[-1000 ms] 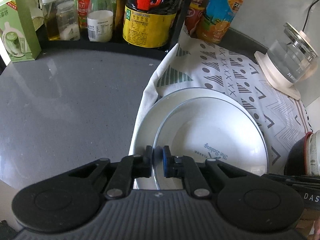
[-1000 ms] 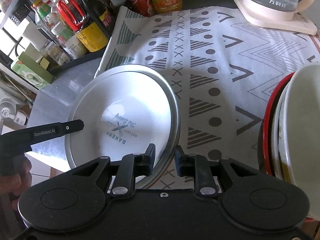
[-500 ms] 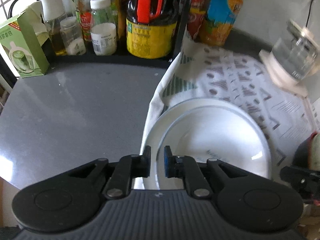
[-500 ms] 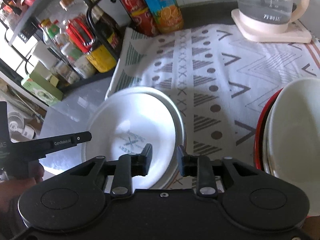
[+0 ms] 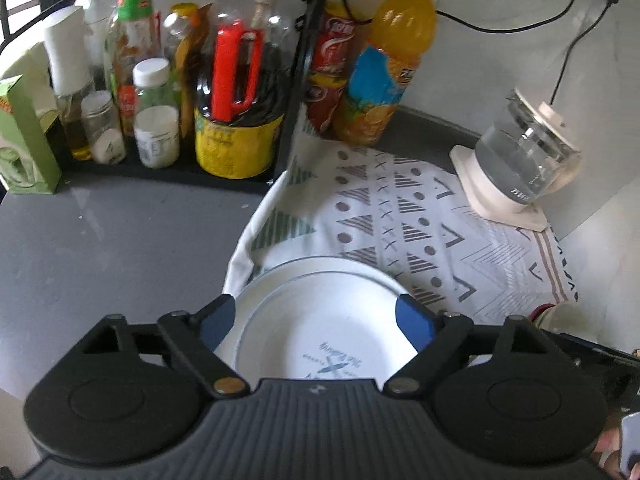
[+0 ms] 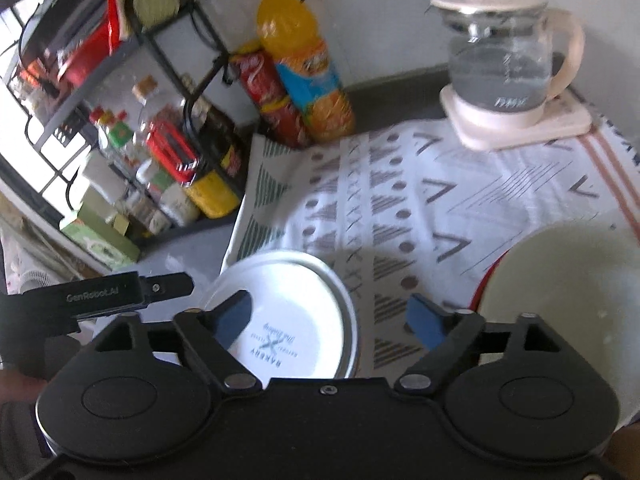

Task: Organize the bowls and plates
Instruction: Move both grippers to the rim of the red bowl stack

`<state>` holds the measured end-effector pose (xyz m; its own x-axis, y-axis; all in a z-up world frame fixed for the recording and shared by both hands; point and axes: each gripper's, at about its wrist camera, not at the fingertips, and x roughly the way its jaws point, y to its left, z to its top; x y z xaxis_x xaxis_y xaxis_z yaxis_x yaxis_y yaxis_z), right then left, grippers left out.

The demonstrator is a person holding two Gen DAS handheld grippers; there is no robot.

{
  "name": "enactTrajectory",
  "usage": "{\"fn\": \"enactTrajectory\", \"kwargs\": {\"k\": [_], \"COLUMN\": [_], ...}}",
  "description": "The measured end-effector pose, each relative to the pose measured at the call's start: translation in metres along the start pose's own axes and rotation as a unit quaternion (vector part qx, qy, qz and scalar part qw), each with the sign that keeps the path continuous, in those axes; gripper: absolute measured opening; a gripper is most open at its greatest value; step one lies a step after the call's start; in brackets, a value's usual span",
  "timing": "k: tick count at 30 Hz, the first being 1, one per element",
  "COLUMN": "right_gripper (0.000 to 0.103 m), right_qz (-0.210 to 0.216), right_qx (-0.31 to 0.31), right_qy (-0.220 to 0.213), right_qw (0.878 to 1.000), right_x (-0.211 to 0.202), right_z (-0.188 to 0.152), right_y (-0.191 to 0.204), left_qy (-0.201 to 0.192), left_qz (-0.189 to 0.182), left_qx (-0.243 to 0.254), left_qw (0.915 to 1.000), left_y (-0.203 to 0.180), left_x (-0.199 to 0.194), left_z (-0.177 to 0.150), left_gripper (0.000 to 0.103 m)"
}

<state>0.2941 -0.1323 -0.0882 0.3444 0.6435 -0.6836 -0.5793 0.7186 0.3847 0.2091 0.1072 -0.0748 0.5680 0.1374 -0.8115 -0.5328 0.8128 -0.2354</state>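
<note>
Glass kettle [image 6: 504, 68] on patterned cloth [image 6: 460, 216]; orange-drink bottle [image 5: 384, 68] beside condiment rack [image 5: 160, 92].

Both tongs tilt steeply downward with their jaws opening and nothing pinched between the blue pads. The left tongs [image 5: 316, 320] stand spread wide, and so do the right tongs [image 6: 332, 318]. A bit of the hand [image 6: 18, 386] holding the left tongs shows at the picture's edge.

A grey countertop [image 5: 100, 240] is carrying a patterned cloth [image 5: 440, 232], a black rack [image 5: 160, 168] of bottles and a green carton [image 5: 24, 140]. Two soft-drink bottles [image 5: 384, 64] are standing at the back wall, just beside the rack.
</note>
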Motion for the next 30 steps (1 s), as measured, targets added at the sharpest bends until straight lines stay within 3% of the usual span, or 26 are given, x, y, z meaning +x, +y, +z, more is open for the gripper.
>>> {"fn": "enactTrajectory", "kwargs": {"k": [17,30], "right_gripper": [0.098,0.098], "right_qz": [-0.057,-0.068], "right_qx": [0.041,0.065], "right_qy": [-0.040,-0.045], "right_qw": [0.997,0.995], "right_x": [-0.057,-0.068], "right_z": [-0.003,-0.009], "right_y": [-0.090,-0.150], "left_qy": [0.031,0.074], "left_qz": [-0.071,-0.084], "left_qx": [0.047,0.061], "left_qw": [0.9958,0.9919], "left_y": [-0.098,-0.153], "left_x": [0.022,0.043], "left_z": [-0.014,-0.027], "left_gripper": [0.091,0.093]}}
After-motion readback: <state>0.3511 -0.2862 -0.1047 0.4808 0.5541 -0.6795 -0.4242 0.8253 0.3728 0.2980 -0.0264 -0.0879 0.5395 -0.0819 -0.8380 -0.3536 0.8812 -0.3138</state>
